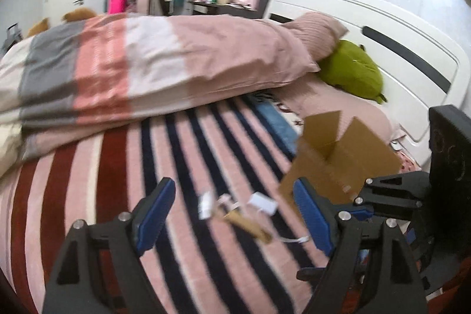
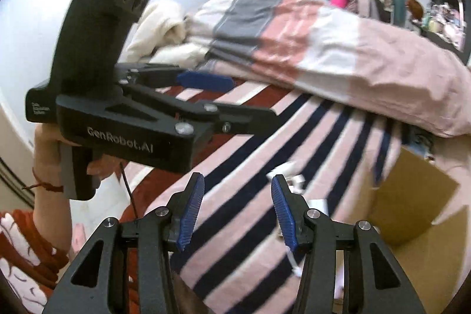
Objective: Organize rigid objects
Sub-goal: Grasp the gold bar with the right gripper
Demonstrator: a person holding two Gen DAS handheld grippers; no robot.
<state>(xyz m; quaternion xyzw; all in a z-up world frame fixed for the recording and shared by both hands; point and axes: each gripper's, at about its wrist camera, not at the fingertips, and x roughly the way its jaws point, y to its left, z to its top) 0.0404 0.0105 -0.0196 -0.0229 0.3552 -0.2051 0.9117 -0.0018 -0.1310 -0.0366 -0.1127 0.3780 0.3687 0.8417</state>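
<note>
in the left wrist view, the folded quilt [image 1: 147,69] with grey, salmon and white bands lies across the far left and middle of the bed, over the striped blanket [image 1: 182,155] of pink, dark red and navy. the left tongs [image 1: 232,214] hang above that blanket with their blue pads well apart and nothing between them. between the pads, lying on the stripes, are a few small blurred things: a white piece [image 1: 205,205], a tan stick-like piece [image 1: 250,224] and a small white box [image 1: 263,203] with a thin white cord. just right of these stands an open cardboard box [image 1: 338,161], flaps up, on the bed. behind it a green plush [image 1: 351,72] lies against the white headboard [image 1: 382,28]. at the far right edge the right tongs [image 1: 360,212] reach in beside the cardboard box.

in the right wrist view, the left tongs sit at the left, held in a hand [image 2: 47,155]. the right tongs [image 2: 237,214] have their blue pads spread with nothing gripped, above the striped blanket.
</note>
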